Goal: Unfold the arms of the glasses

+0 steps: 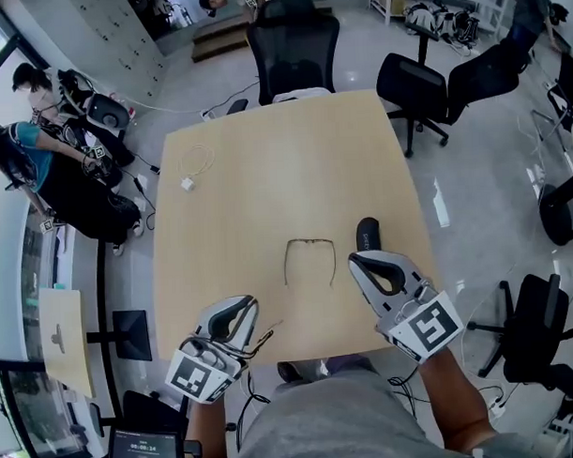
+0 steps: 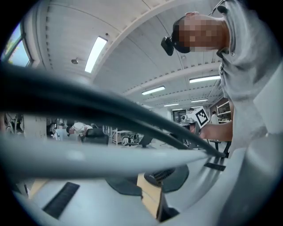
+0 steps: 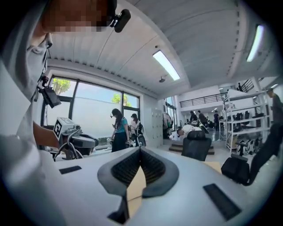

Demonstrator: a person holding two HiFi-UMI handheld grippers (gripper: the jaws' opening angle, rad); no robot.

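The glasses (image 1: 310, 240) are thin and dark-framed. They lie on the light wooden table (image 1: 284, 148) with both arms spread out toward me. My left gripper (image 1: 242, 303) hovers near the table's front edge, to the left of and nearer than the glasses, apart from them. It is shut (image 2: 152, 174) and empty, and a dark cable crosses its view. My right gripper (image 1: 359, 259) hangs just right of the glasses' right arm. Its pads meet with nothing between them (image 3: 140, 152). Both gripper views look level across the room, and neither shows the glasses.
A black glasses case (image 1: 367, 233) lies right of the glasses, close to my right gripper. A white cable with a plug (image 1: 196, 166) rests at the table's far left. Black office chairs (image 1: 294, 45) stand around the table, and people are at the room's left side.
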